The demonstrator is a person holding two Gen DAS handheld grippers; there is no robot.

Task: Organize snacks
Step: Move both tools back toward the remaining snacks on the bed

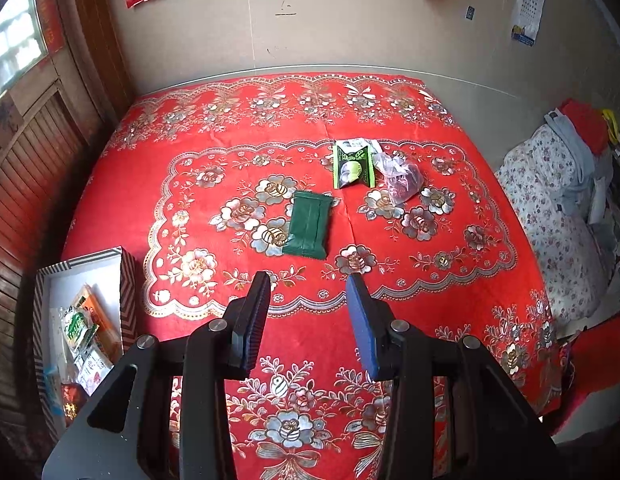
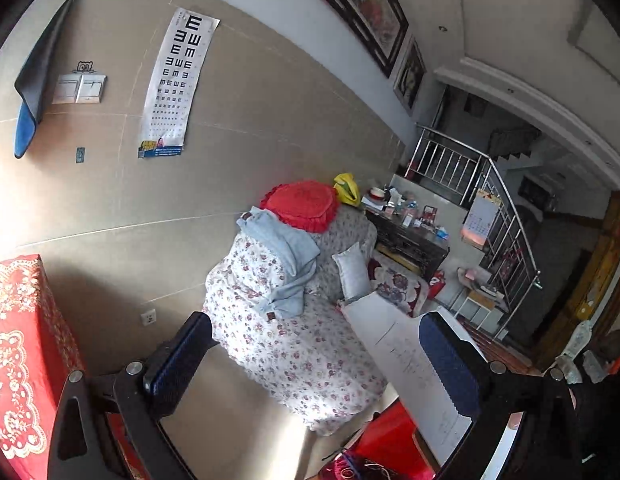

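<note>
1. The left gripper (image 1: 310, 284) hangs above the red floral tablecloth (image 1: 450, 300), its blue-padded fingers (image 1: 360, 312) spread wide with nothing between them.
2. A dark green snack packet (image 1: 309, 225) lies flat near the middle of the cloth, just beyond the fingertips and clear of them.
3. Farther back sits a lighter green packet (image 1: 353, 165) with a pale round picture on its face (the print is too small to read); a clear bag of purplish sweets (image 1: 400, 179) lies against its right edge.
4. At the cloth's left edge is a striped box (image 1: 126, 292), lower than the tabletop, with several snack packs (image 1: 88, 328) already inside.
5. The right gripper (image 2: 316, 344) points away from the table toward a floral-covered sofa (image 2: 302, 352); its fingers are wide apart and hold nothing.
6. On the sofa rest a red cushion (image 2: 300, 204) and a folded light blue garment (image 2: 286, 256); an eye chart (image 2: 176, 80) hangs on the wall behind.
</note>
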